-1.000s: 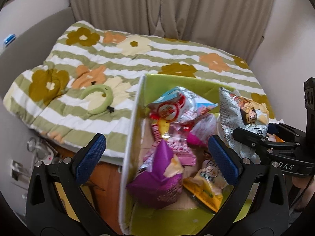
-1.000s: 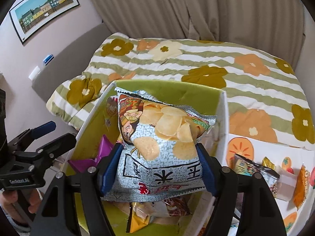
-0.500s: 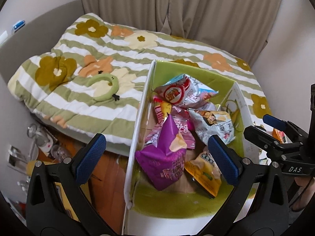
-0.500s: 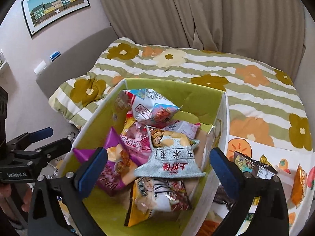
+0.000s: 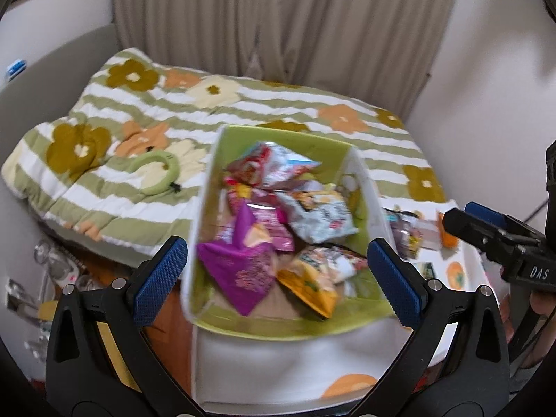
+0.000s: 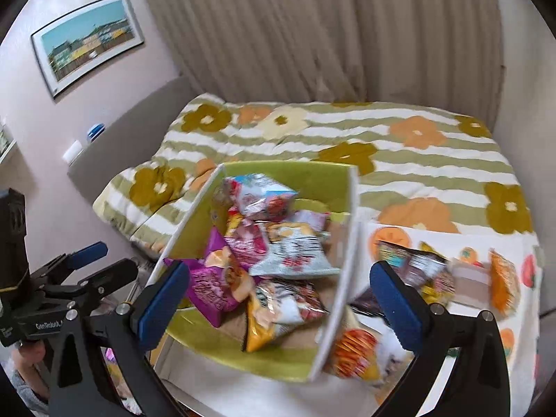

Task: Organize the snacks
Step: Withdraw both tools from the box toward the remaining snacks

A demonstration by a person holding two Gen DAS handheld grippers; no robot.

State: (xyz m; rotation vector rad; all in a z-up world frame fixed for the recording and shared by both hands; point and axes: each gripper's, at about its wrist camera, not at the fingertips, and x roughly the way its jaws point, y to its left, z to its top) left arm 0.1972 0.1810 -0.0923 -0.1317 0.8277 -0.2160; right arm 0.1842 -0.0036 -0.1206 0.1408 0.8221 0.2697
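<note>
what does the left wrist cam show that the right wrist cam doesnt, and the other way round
Only the left wrist view shows the green ring lying on the floral quilt, and the open left gripper from behind.

Only the right wrist view shows the framed picture on the wall, the orange-red bag just outside the bin's right wall, and the open right gripper from behind.

Both show the green bin with the purple bag and grey chip bag inside.
</note>
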